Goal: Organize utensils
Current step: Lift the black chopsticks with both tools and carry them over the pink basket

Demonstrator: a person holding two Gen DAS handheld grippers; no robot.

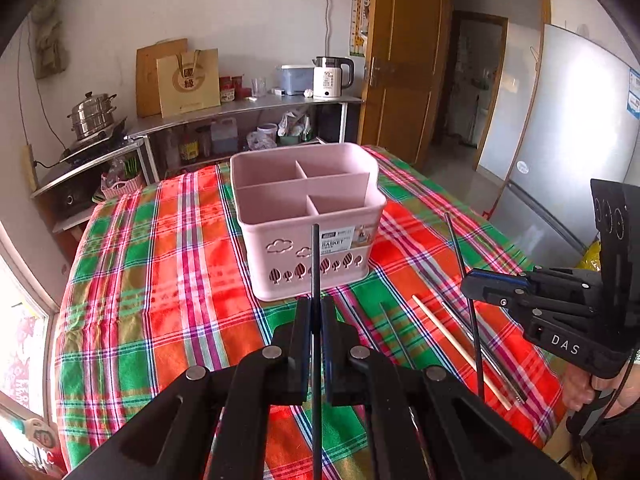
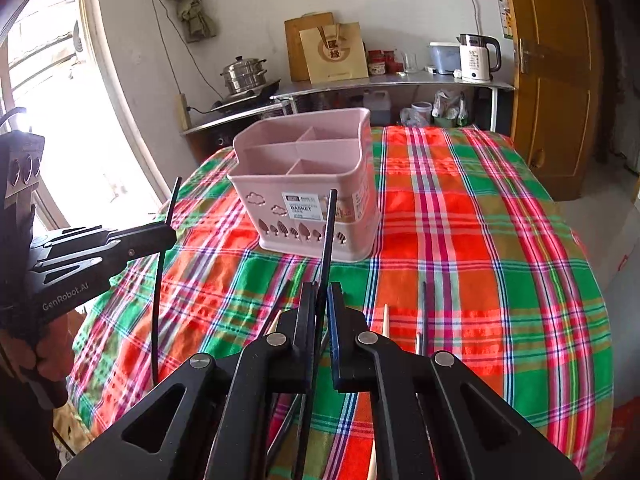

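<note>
Left gripper (image 1: 316, 304): jaws clenched on a thin black chopstick (image 1: 315, 256), held nearly upright, upper end rising in front of the near wall of the pink basket (image 1: 280, 236), lower end running down between the linkage arms. Clear of the cloth.

Right gripper (image 2: 321, 292): jaws likewise clenched on a second black chopstick (image 2: 329, 232), tilted slightly, tip crossing the label on the basket's near wall. Seen from the left wrist view, to the right of the basket, with the stick passing through the pinched tips and extending above and below them. A hand (image 1: 588, 392) visible under that gripper's body.

Pink basket: upright on the table, on the red, green and white plaid cloth (image 1: 160, 280); four compartments formed by a long divider and two short cross walls; cloud and tree cut-outs along the near wall.

Remaining utensils: to the right of the basket and nearer the camera, flat on the cloth, a pale wooden chopstick (image 1: 460, 348), a metallic chopstick (image 1: 486, 354) just beside it, and a dark stick (image 1: 394, 332) slightly closer to the basket.

Behind the basket: a metal shelf unit (image 1: 248, 106) carrying a white kettle (image 1: 330, 78) and a paper bag (image 1: 188, 82); a steel steamer pot (image 1: 92, 114) further left.
</note>
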